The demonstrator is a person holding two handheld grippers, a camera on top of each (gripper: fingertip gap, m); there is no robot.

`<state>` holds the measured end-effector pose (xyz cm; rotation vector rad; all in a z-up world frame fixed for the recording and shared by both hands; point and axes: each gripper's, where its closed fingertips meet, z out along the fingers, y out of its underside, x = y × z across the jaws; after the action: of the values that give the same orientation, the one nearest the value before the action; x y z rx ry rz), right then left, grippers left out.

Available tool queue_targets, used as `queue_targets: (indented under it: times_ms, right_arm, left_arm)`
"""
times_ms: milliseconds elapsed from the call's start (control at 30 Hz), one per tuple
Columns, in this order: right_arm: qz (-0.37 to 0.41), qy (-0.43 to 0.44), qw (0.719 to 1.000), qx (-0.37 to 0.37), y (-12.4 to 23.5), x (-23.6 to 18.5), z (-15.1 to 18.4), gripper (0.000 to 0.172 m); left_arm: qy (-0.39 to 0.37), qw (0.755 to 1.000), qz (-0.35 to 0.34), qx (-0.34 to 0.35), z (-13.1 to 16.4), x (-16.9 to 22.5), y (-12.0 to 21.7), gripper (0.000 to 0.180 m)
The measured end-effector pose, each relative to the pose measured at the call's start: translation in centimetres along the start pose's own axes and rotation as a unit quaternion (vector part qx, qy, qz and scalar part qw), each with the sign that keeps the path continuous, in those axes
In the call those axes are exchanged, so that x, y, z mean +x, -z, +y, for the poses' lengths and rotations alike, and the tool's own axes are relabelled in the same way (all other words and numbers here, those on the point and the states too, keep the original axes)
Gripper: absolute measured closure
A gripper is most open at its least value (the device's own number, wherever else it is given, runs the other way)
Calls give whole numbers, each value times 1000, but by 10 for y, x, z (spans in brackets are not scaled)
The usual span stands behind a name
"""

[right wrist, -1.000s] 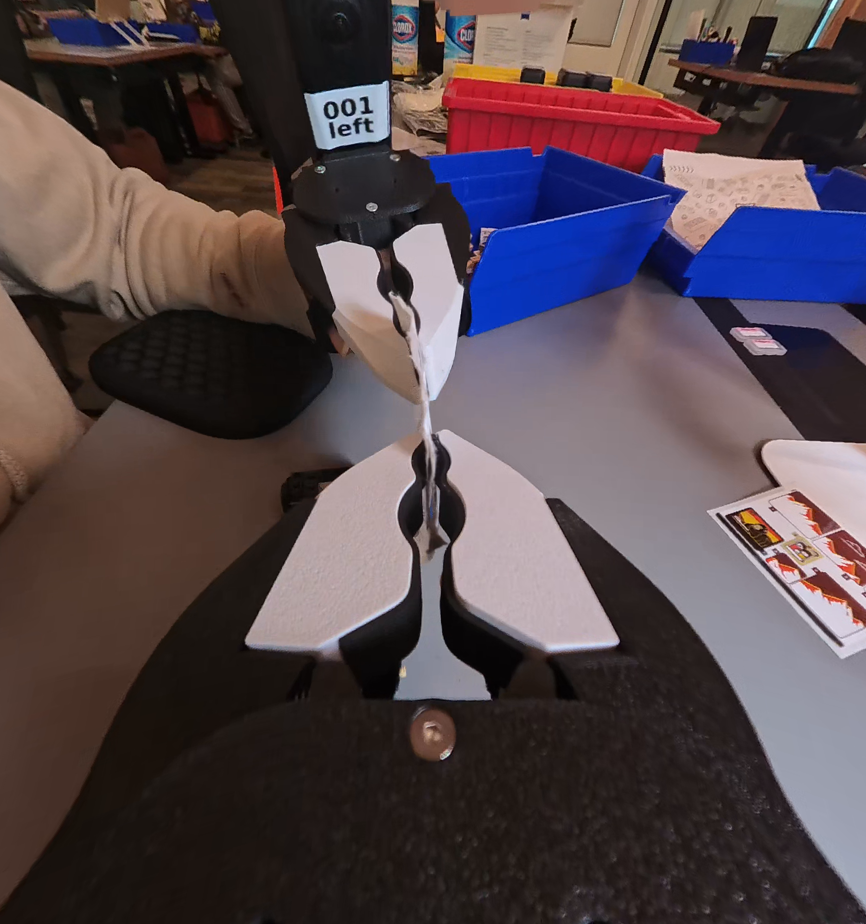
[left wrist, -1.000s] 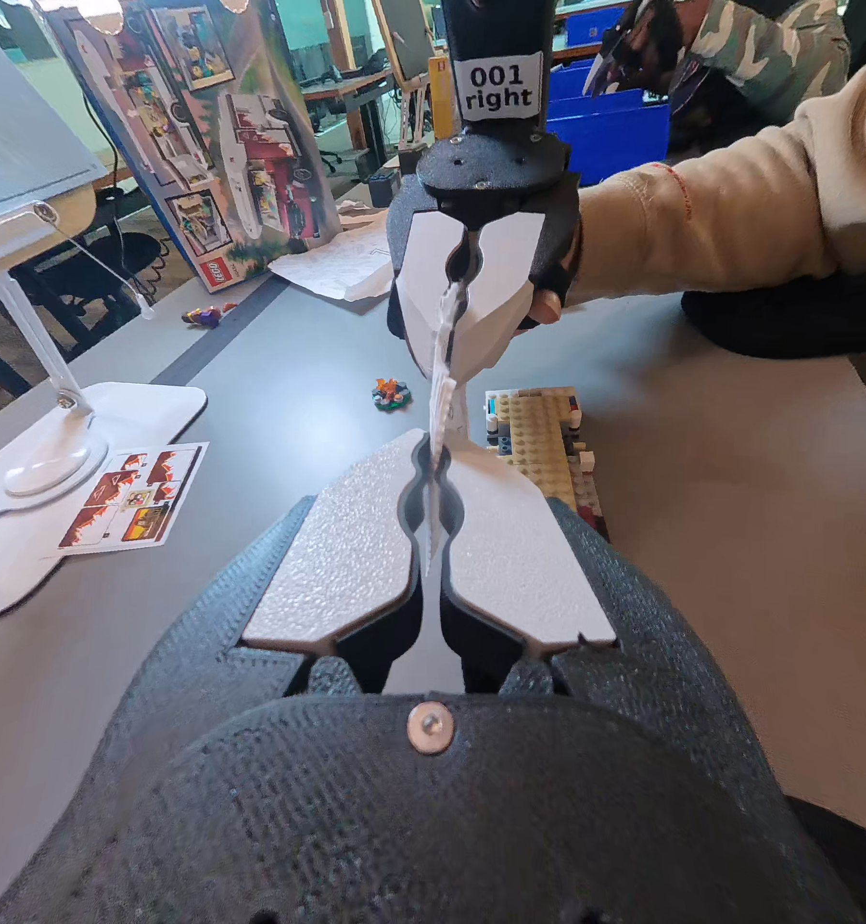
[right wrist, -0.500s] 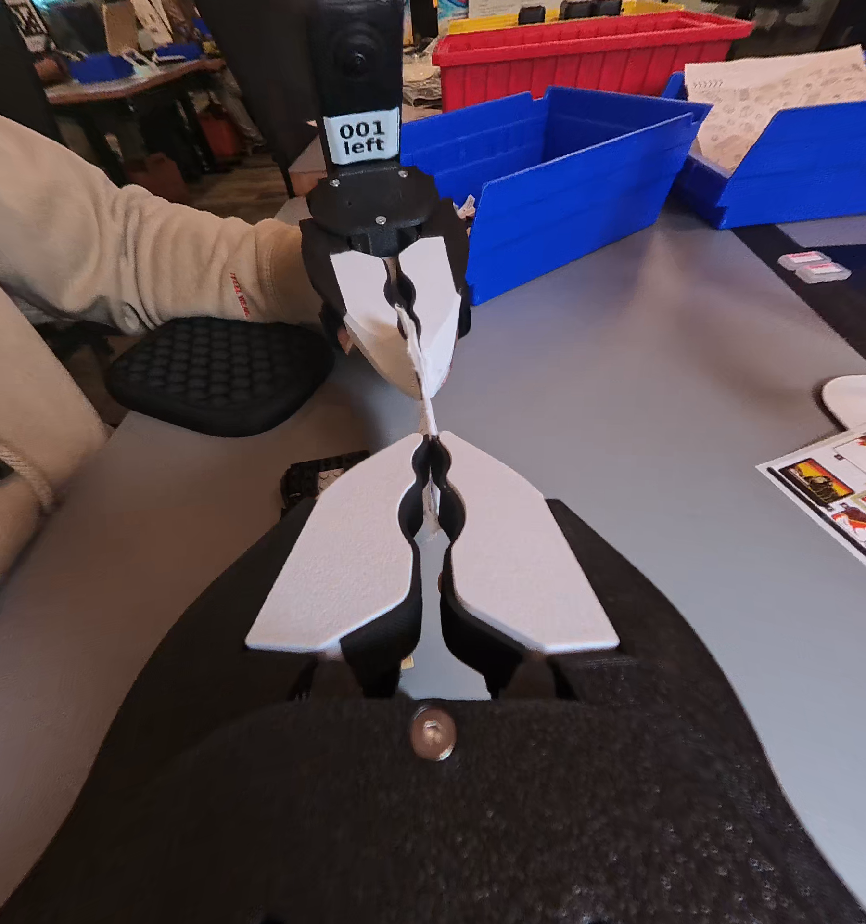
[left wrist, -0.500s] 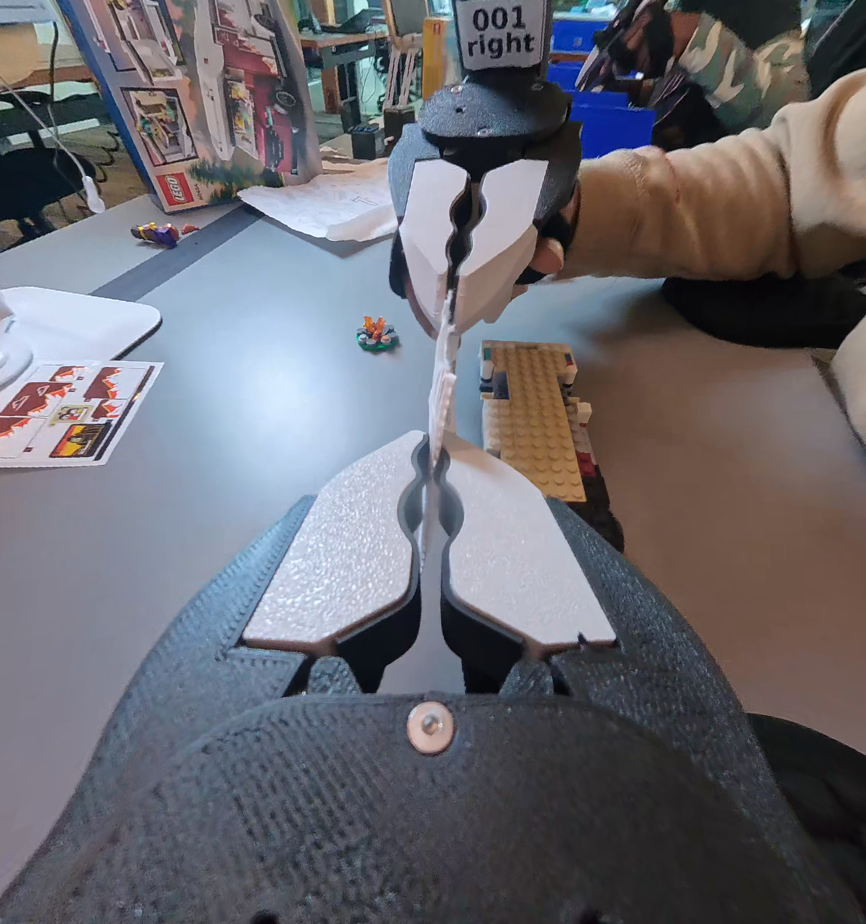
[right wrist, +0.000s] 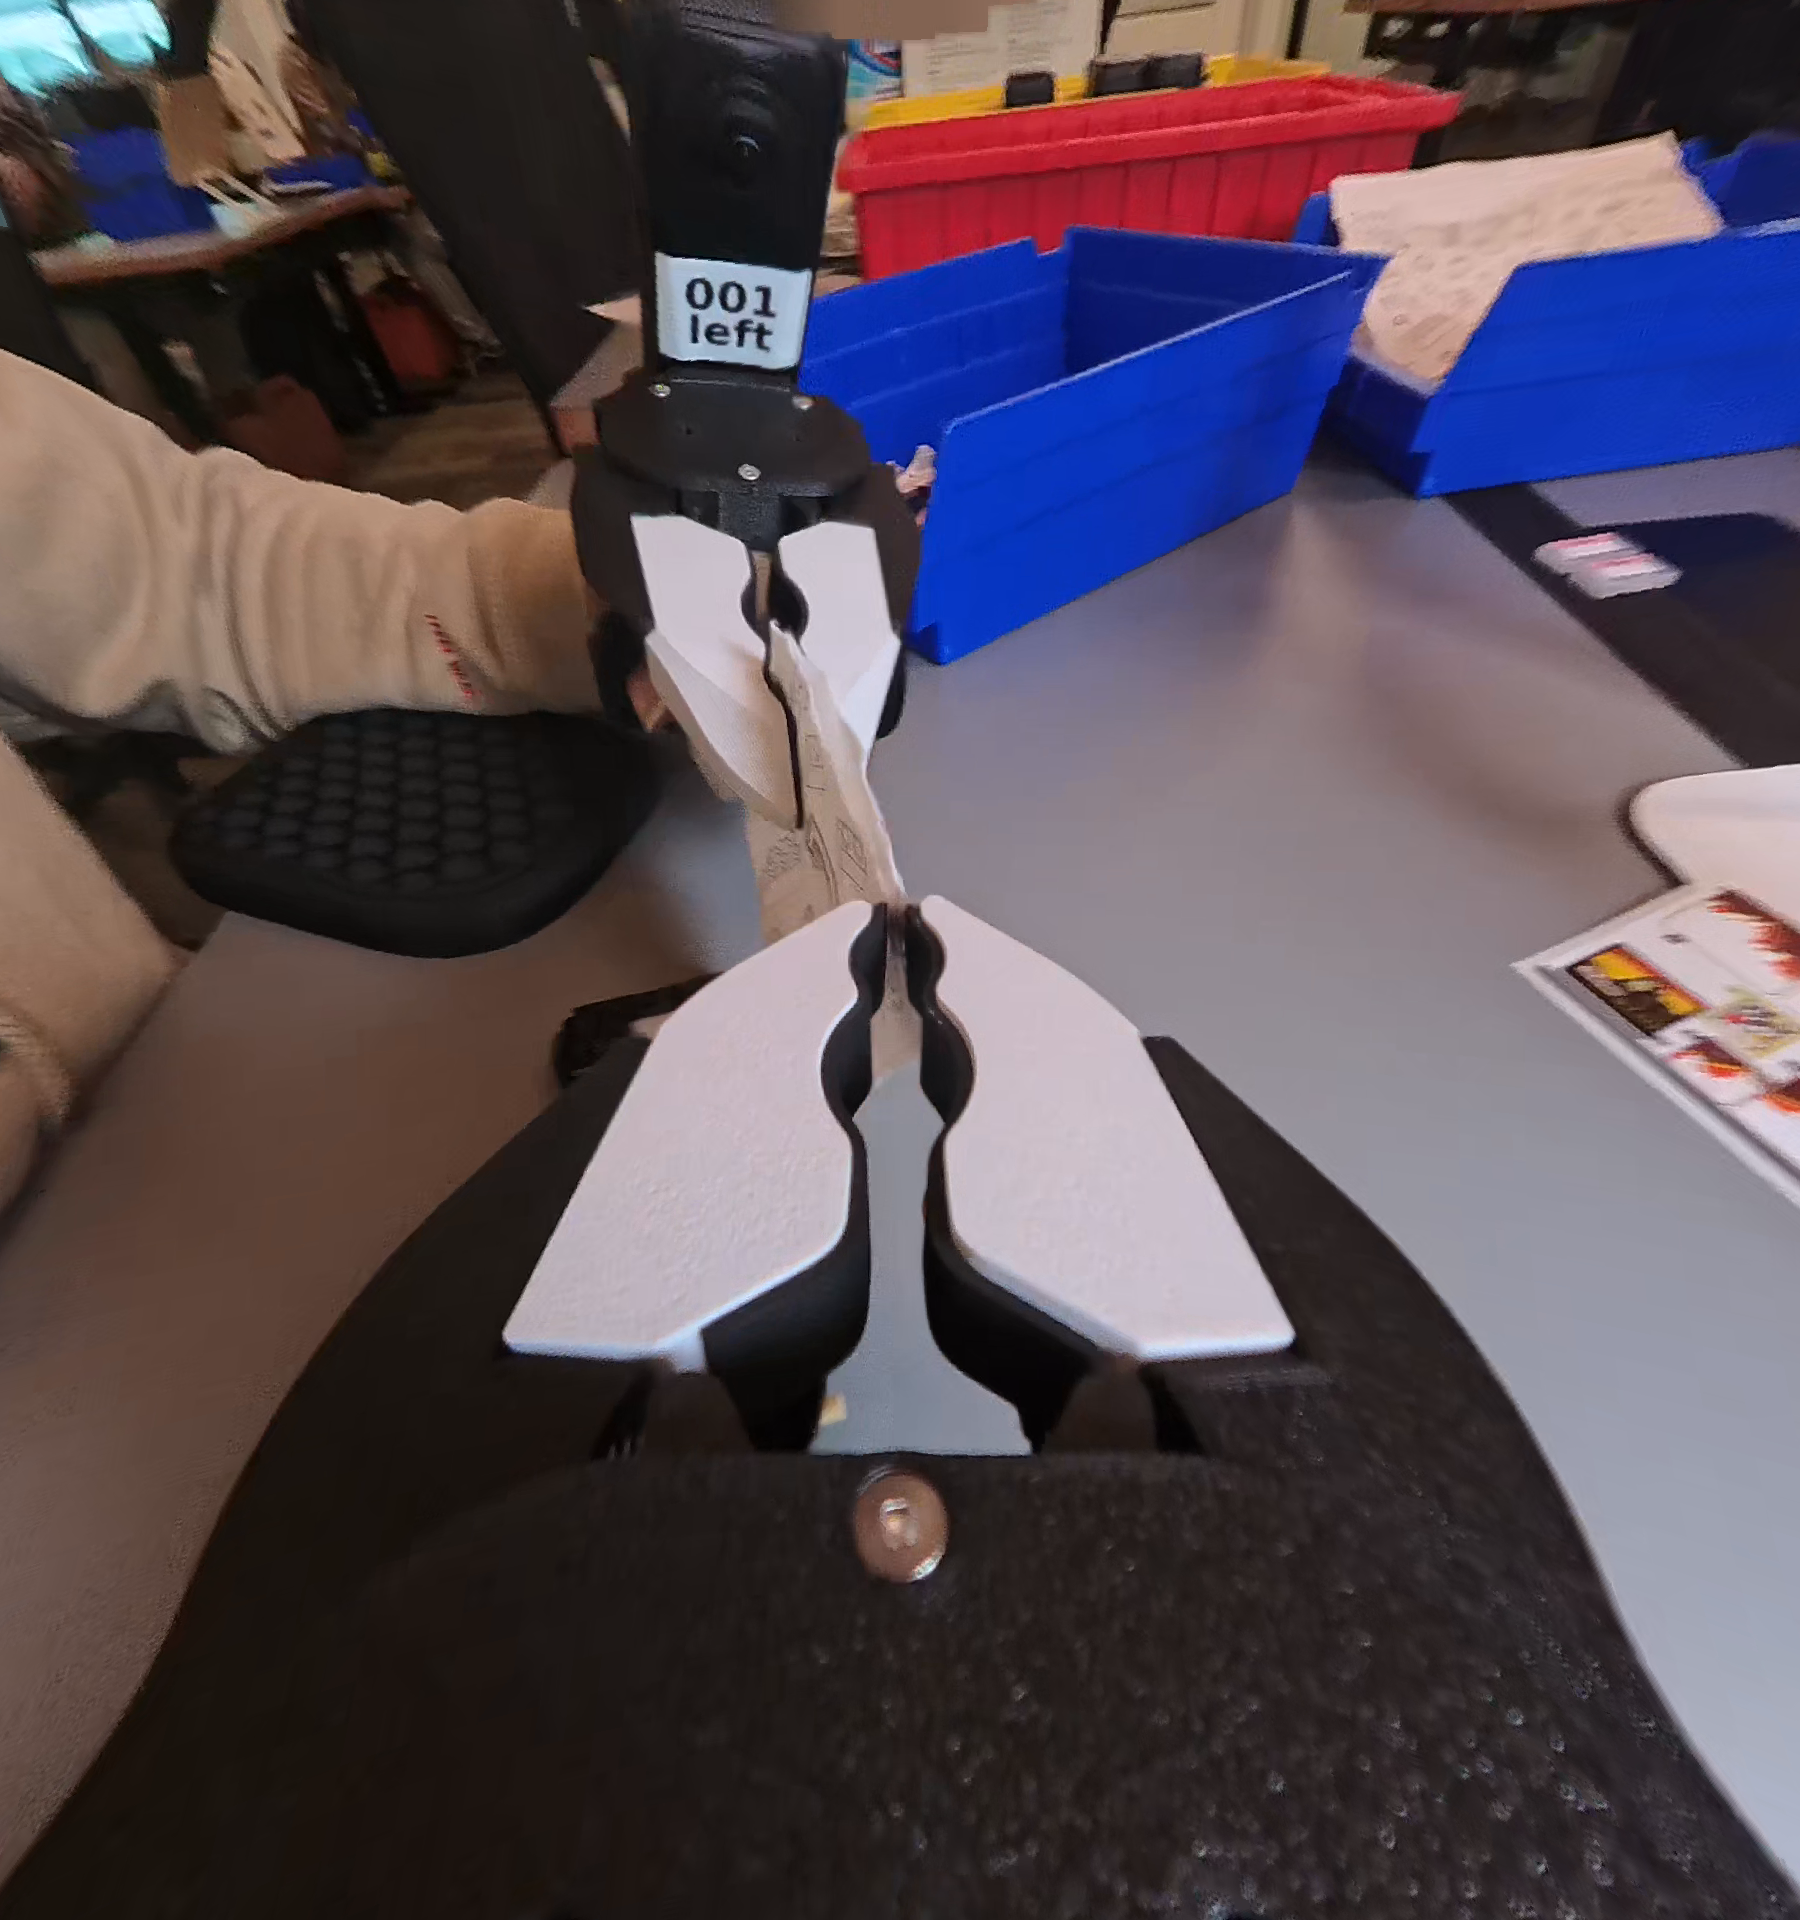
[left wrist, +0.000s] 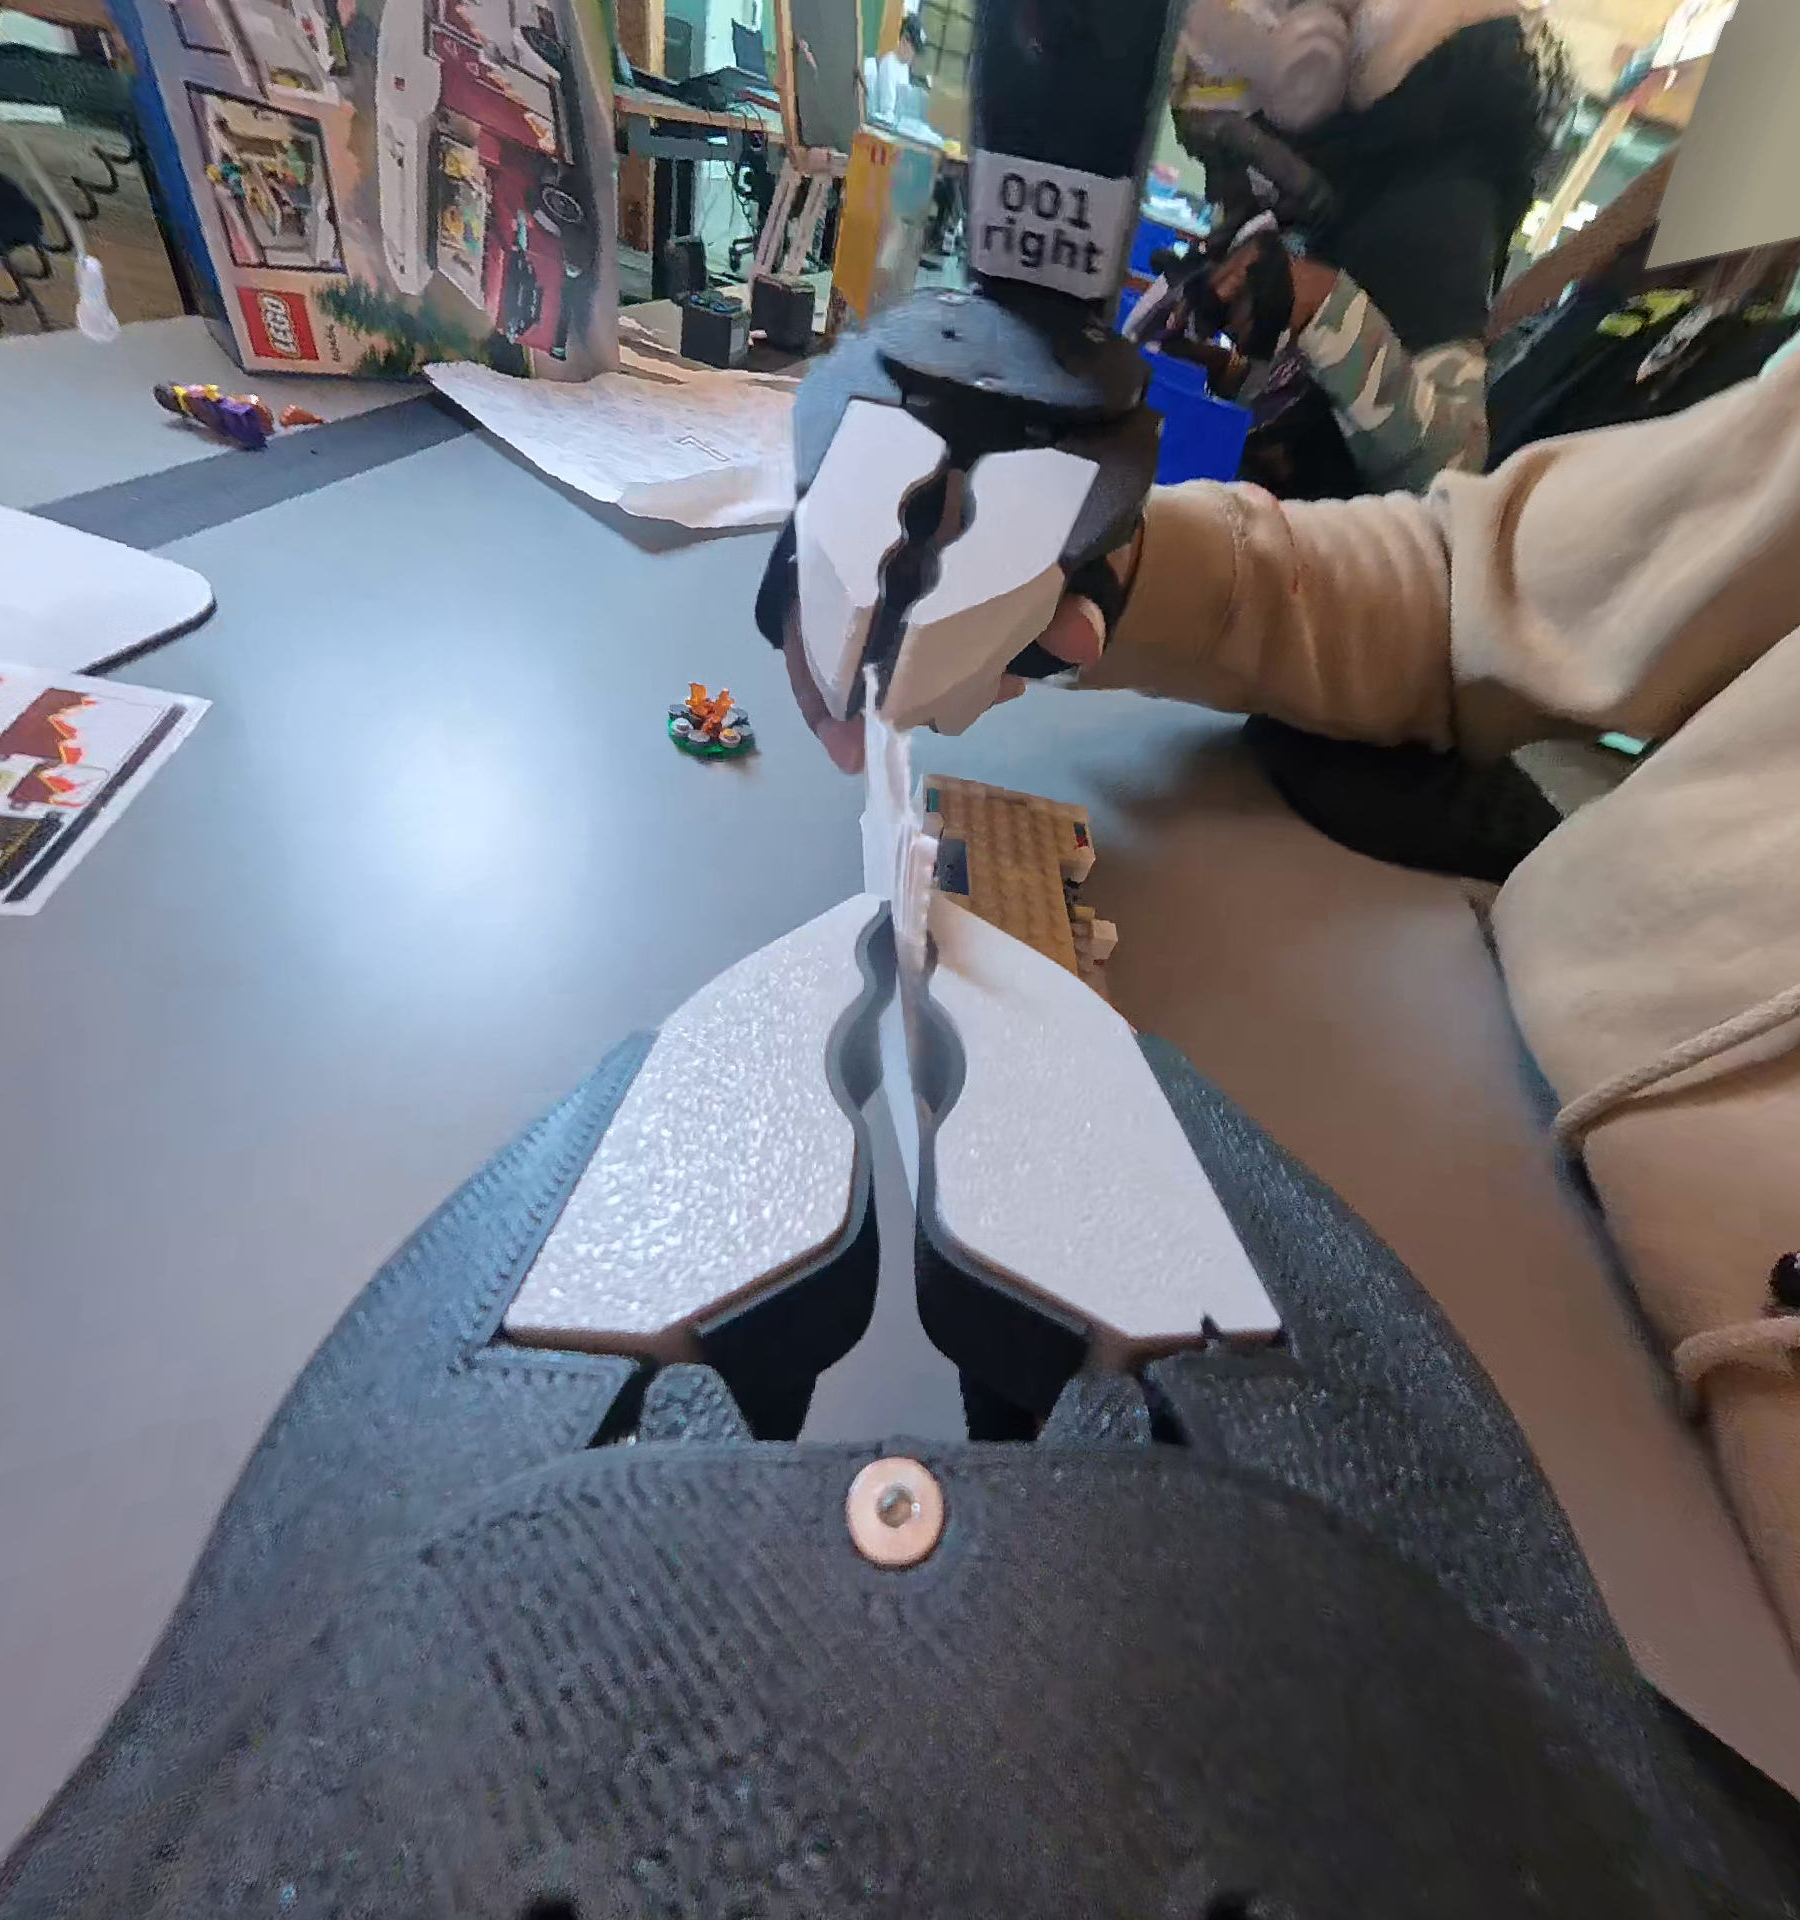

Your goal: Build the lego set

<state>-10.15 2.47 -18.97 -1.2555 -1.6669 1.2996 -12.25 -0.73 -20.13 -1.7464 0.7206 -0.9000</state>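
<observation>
Bright, soft glare — fisheye edges, blurred

Each of your cameras sits just behind its own fingers, low over the grey tabletop (left wrist: 376,831), and the two face each other. The left wrist view looks toward the toy box (left wrist: 376,177) at the far edge; the right wrist view looks toward the blue bins (right wrist: 1114,416). Both share the sticker sheet (left wrist: 34,790) and the white paper bag (right wrist: 823,831) stretched between them.
</observation>
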Motion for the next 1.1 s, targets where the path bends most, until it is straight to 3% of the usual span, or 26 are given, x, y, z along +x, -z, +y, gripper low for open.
queue_targets:
  times_ms: [100,200,300,367,500,667,733,833,1033,1100]
  right_arm:
    - [83,112,990,13,16,10,-18,155]
    - [133,246,959,-40,17,7,-14,140]
    - [148,303,934,-119,-2,6,11,117]
    - [146,328,920,-154,-12,6,25,111]
    - [116,308,930,-163,-20,-2,32,125]
    - [70,246,956,-143,-12,-13,23,160]
    - [81,246,957,-131,-9,-11,18,156]
    - [114,247,956,-111,-3,-1,6,132]
    - [76,170,980,-71,-6,-3,3,125]
    - [41,170,983,-49,-8,-16,0,169]
  left_arm:
    - [78,997,-13,22,-6,-15,10,180]
    - [149,988,-20,25,-3,-26,13,180]
    - [146,989,-10,7,2,-19,5,180]
    - [134,991,9,-2,2,-7,-1,180]
    - [92,995,35,-10,-2,12,-5,180]
    - [45,998,48,-15,-3,22,-4,180]
    - [29,999,34,-13,-4,20,-4,180]
    - [-12,1000,-2,-5,-7,10,1,180]
    - [-97,995,-15,9,-10,15,1,180]
    - [-113,993,-19,5,-8,16,-1,180]
